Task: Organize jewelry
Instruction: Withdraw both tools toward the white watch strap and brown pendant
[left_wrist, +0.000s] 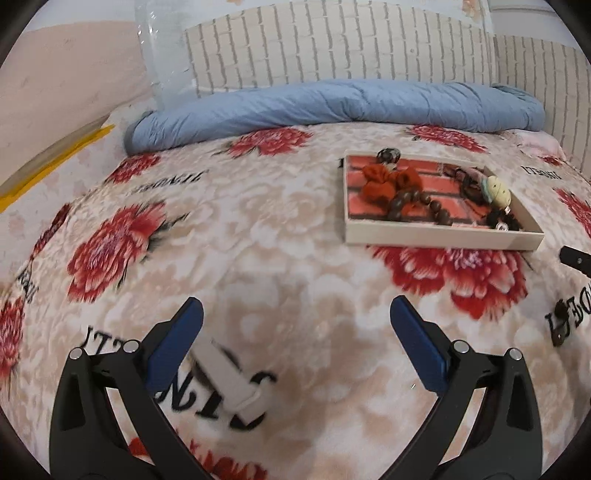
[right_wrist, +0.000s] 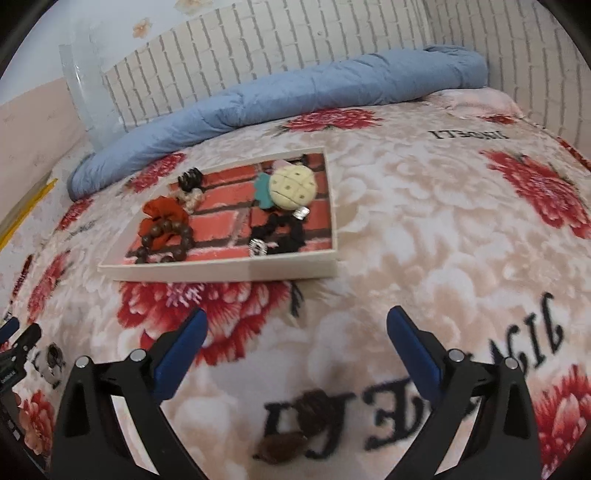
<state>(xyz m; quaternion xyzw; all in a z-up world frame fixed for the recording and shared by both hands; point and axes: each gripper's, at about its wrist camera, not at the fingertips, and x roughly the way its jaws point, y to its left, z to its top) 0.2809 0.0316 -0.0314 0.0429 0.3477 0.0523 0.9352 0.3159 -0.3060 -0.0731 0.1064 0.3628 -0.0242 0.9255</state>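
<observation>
Brown beads (right_wrist: 284, 443) show only between the right gripper's (right_wrist: 295, 332) open jaws.

Bed (left_wrist: 258, 229) under floral blanket; rolled blue quilt (left_wrist: 332, 103) along white brick-pattern wall (left_wrist: 332, 40); pink wall (left_wrist: 66, 81) at left.

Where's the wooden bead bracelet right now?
The wooden bead bracelet lies in the tray, front-left corner in the right wrist view, against the orange scrunchie.
</observation>
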